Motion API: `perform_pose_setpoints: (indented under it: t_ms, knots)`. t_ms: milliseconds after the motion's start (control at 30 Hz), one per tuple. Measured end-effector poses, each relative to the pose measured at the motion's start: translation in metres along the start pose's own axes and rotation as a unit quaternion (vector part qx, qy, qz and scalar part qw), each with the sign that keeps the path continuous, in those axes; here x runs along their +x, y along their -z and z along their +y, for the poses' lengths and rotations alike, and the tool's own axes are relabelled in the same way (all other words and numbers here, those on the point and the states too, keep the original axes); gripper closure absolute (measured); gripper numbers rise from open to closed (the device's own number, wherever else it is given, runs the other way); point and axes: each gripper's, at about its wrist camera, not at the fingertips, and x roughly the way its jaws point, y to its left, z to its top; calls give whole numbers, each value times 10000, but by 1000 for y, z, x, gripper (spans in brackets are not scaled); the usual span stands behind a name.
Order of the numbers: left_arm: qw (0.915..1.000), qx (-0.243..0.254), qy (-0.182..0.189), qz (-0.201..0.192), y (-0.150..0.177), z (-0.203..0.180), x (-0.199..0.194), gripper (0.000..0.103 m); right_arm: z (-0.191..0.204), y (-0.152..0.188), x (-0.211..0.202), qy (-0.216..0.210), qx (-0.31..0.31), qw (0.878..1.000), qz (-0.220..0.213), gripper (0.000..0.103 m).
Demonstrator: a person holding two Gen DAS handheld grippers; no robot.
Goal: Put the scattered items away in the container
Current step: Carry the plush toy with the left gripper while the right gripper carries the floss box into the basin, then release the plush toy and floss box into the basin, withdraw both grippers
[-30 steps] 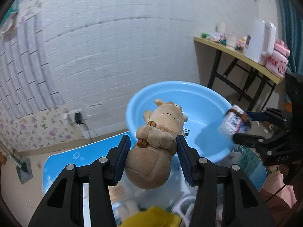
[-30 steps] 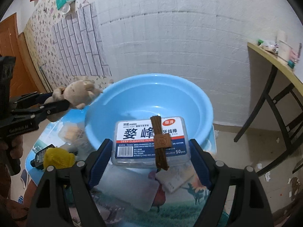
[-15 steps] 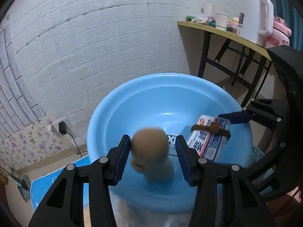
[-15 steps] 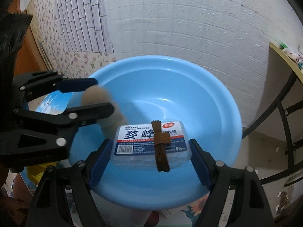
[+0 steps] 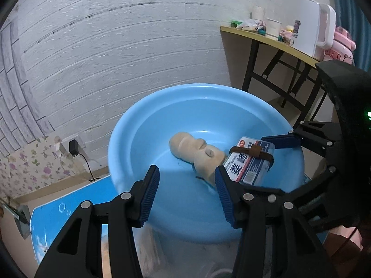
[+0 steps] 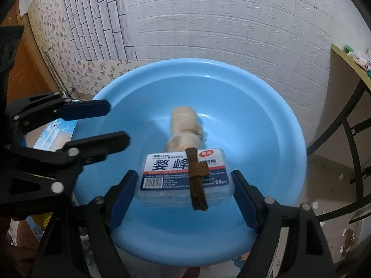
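Left gripper [image 5: 186, 195]: jaws opening, nothing between them. Plush toy [image 5: 197, 154] lies inside the blue basin [image 5: 129, 136], deposited. Right gripper [image 6: 183, 197]: jaws clamped on floss-pick box [image 6: 185, 173], held over the basin, not yet released. Remaining: drop box; other items outside basin mostly hidden.

The floss box [image 6: 185, 173] label reads "DEEP CLEANING" ("50 pcs" below).

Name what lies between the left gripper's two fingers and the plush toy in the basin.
Only bare blue basin floor separates the left gripper, its jaws opening and empty, from the plush toy; the left wrist view shows it.
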Motion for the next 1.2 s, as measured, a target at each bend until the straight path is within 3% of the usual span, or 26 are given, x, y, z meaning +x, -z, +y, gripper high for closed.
perform_pose_setpoints:
  t_ms: [100, 300, 667, 800, 1200]
  knots:
    - [9999, -87, -68, -44, 5, 5, -10, 40, 5, -3, -2, 101, 15, 9999, 6, 22]
    - [9994, -239, -174, -163, 18, 14, -36, 29, 14, 0, -7, 221, 86, 9997, -16, 21]
    - [9968, -560, -502, -275, 61, 32, -80, 23, 23, 5, -18, 317, 363, 9986, -213, 21]
    - [9949, -657, -717, -283, 76, 39, -88, 9, 27, 12, -31, 339, 356, 9981, -362, 21]
    - [9904, -926, -996, -264, 117, 53, -106, 8, 26, 37, -76, 478, 740, 9915, -963, 21]
